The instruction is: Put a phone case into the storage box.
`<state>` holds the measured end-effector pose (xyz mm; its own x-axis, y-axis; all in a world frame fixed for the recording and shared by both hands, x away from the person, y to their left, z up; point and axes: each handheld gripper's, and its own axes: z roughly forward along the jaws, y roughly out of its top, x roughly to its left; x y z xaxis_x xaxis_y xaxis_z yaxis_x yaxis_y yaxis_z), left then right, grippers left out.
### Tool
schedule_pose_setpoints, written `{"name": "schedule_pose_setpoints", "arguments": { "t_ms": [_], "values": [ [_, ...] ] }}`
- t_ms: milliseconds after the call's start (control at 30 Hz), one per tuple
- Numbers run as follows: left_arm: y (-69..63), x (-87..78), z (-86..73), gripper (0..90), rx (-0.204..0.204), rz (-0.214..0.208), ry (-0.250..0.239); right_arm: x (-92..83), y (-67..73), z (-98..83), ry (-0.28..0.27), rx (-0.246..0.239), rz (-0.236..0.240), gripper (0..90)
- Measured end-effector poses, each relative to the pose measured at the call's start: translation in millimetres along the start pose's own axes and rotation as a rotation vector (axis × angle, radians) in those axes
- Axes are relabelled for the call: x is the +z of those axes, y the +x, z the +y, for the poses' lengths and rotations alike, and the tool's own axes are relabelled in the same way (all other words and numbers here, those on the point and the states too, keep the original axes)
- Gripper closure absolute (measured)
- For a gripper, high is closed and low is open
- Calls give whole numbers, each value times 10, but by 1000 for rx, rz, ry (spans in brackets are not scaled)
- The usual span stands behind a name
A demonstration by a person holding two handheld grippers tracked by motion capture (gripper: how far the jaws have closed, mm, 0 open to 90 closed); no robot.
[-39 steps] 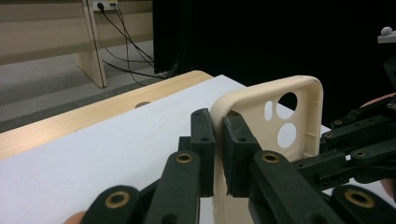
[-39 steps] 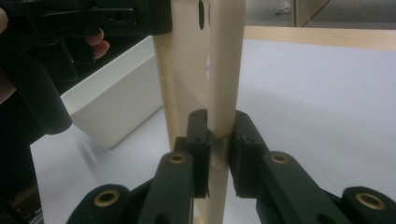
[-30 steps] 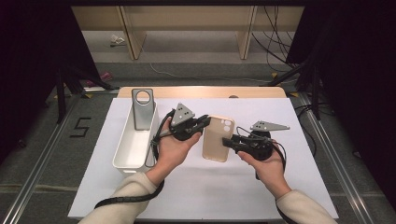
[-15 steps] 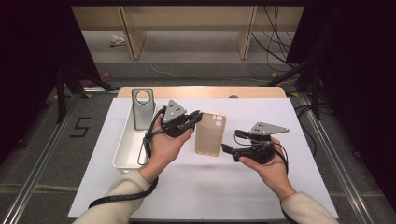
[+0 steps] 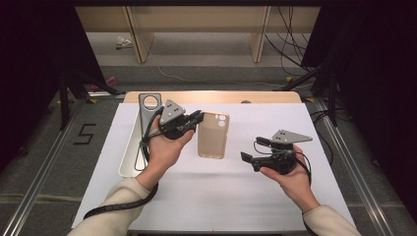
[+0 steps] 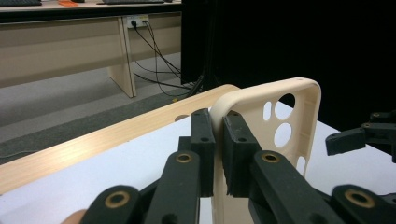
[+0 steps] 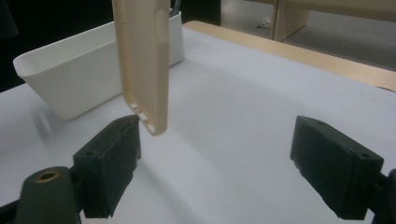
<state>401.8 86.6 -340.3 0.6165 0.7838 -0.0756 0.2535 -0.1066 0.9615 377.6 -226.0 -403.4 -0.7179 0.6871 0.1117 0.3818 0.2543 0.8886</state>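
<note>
From the high view, you are holding the beige phone case (image 5: 213,134) off the table in your left gripper (image 5: 195,119), pinched at its top left corner beside the camera cut-outs, the rest of it hanging toward 6 o'clock. A single-corner pinch is risking the case swinging or twisting out if you are moving quickly. Your right gripper (image 5: 247,158) is sitting at about 4 o'clock of the case; its jaws have just been opening and nothing is between them. The white bin (image 5: 129,156), with a grey case (image 5: 147,110) standing in it, is lying at 9 o'clock of your left hand, and the white table sheet (image 5: 206,196) is giving you room toward 6 o'clock.

In the left gripper view, the pads (image 6: 203,156) are clamping the case's thin side wall (image 6: 219,121); soft plastic there is likely flexing and could be creeping out.

In the right gripper view, the jaws are standing wide, and the case's lower end (image 7: 152,122) is hanging just above the left jaw, at 11 o'clock. Sweeping that way could be knocking it loose.
</note>
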Motion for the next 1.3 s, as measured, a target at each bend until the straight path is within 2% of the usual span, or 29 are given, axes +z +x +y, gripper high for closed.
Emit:
{"name": "schedule_pose_setpoints", "arguments": {
  "t_ms": [533, 833, 1300],
  "values": [
    [213, -211, 125, 840, 5, 39, -18, -118, -61, -58, -1, 1, -23, 166],
    [348, -335, 165, 840, 2, 67, -26, -171, -98, -90, -10, 22, -38, 166],
    [472, -416, 192, 840, 0, 92, -26, -240, -146, -123, -18, 35, -52, 163]
  ]
}}
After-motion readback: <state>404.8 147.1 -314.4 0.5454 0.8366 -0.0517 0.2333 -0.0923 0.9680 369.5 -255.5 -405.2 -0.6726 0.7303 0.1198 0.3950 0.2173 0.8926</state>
